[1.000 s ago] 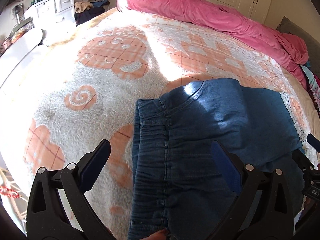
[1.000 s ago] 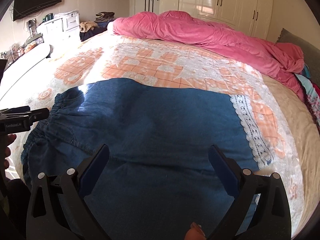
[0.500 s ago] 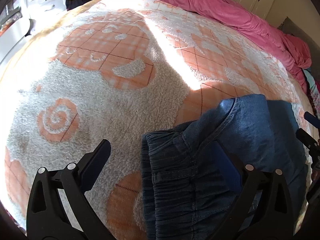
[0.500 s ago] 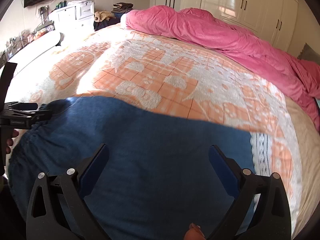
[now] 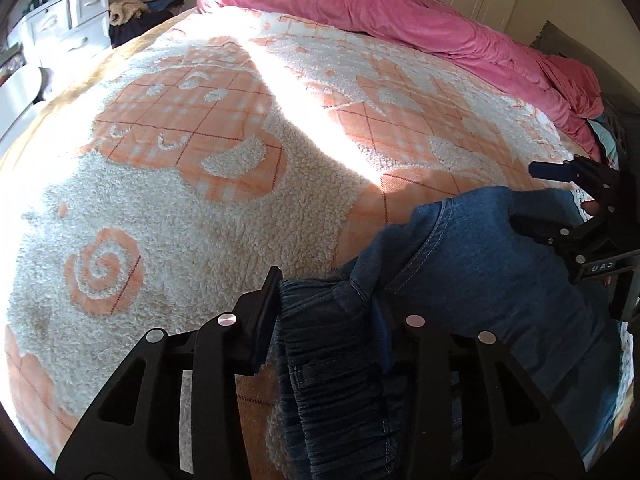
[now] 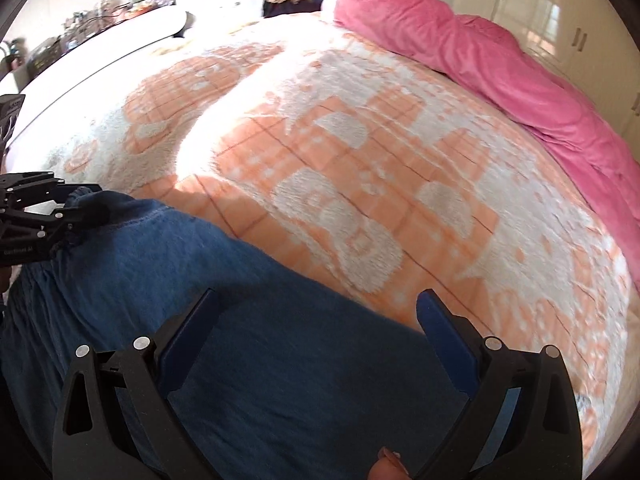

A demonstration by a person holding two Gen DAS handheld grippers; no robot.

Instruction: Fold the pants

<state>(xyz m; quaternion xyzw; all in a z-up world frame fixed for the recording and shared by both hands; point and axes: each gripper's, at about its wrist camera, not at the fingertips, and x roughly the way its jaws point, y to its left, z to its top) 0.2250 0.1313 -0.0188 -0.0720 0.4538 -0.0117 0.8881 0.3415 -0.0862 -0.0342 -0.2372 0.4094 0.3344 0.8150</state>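
Blue denim pants [image 5: 480, 280] lie near the front edge of a bed, their gathered elastic waistband toward the left. My left gripper [image 5: 326, 320] has its jaws closing around that waistband, and both pads touch the bunched fabric between them. Seen from the right wrist, the left gripper [image 6: 36, 216] sits at the pants' [image 6: 240, 320] far left corner. My right gripper [image 6: 316, 320] hovers wide open over the flat denim with nothing pinched. It also shows as the black right gripper [image 5: 580, 220] at the right edge of the left wrist view.
The bed carries a fluffy white and orange blanket [image 5: 240, 160], lit by a band of sunlight. A pink duvet [image 6: 500, 60] is heaped along the far side. White drawers [image 5: 68, 20] and a clothes pile stand at the back left. A thumb tip [image 6: 388, 468] shows at the bottom.
The left jaws have narrowed from wide open onto the waistband, which now stands bunched between them. The right gripper has slid sideways over the denim and rolled, still wide open.
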